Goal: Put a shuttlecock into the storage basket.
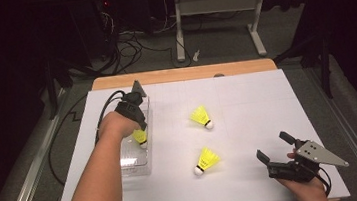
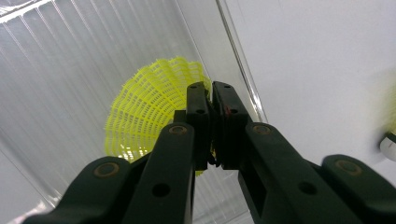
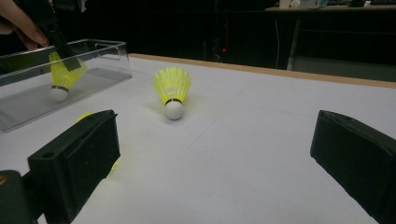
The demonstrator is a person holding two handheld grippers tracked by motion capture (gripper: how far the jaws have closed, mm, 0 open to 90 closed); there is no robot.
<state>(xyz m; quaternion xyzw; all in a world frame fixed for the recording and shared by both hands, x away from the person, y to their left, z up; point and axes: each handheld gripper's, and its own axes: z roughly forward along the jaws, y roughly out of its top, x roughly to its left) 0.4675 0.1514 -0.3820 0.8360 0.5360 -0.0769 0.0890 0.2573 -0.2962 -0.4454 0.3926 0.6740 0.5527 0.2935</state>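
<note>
A yellow shuttlecock (image 1: 140, 136) hangs cork down inside a clear plastic box (image 1: 137, 166) at the table's left. My left gripper (image 1: 141, 129) reaches down into the box and is shut on the rim of its skirt. The left gripper view has the pads (image 2: 200, 98) pinched together on the mesh skirt (image 2: 140, 112), with the box wall (image 2: 238, 60) beside them. Two more yellow shuttlecocks lie on the white sheet, one at mid table (image 1: 202, 116) and one nearer the front (image 1: 207, 160). My right gripper (image 1: 273, 146) rests open at the front right, nothing between its jaws.
The white sheet (image 1: 251, 93) covers a wooden table whose far edge (image 1: 184, 74) shows. From the right gripper view, the mid shuttlecock (image 3: 173, 91) stands ahead and the box (image 3: 107, 46) is at far left. Cables and a white desk frame (image 1: 217, 11) are on the floor beyond.
</note>
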